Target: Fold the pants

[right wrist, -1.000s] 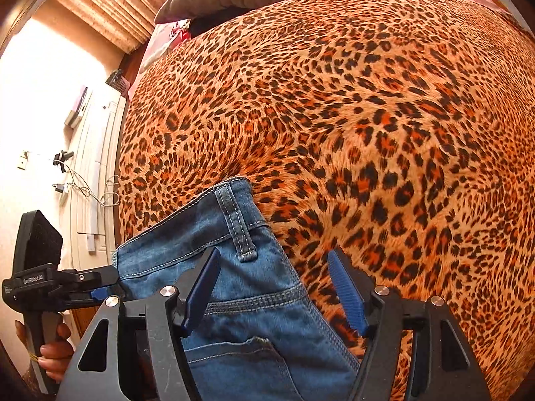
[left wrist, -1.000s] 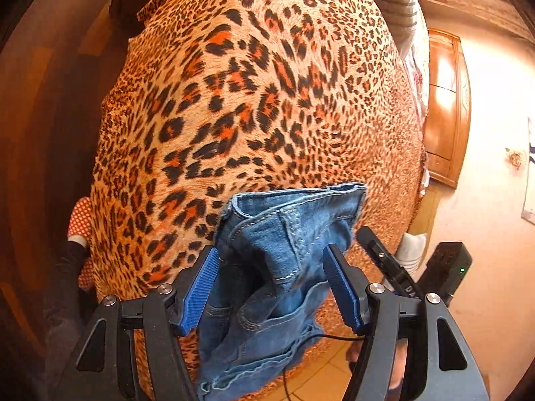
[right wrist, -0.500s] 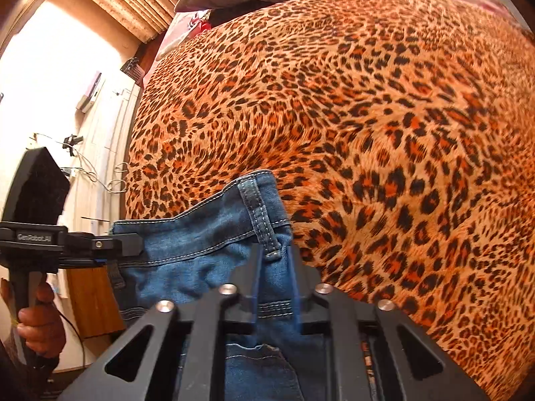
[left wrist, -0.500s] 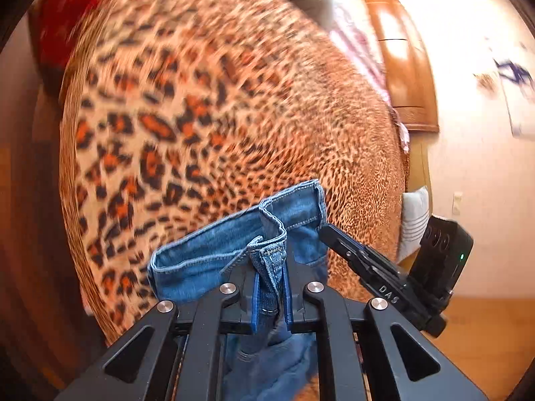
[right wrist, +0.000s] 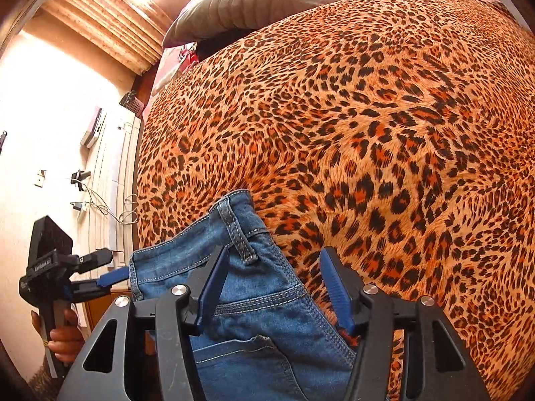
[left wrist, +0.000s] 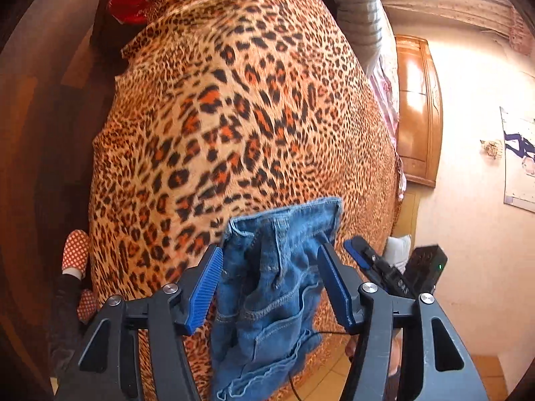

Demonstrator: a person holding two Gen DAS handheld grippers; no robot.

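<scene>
Left wrist view: left gripper (left wrist: 270, 285) and right gripper (right wrist: 275, 284) jaws opening, pads off the jeans (left wrist: 267, 287), which lie bunched at the bedspread's (right wrist: 384, 133) near edge. Folding looks barely begun.

half a second back both grippers were clamped on the jeans (left wrist: 277, 277) waistband. now the left gripper (left wrist: 271, 287) and right gripper (right wrist: 274, 287) jaws are opening, pads clear of the denim, which lies near the bedspread's near edge between them.
</scene>
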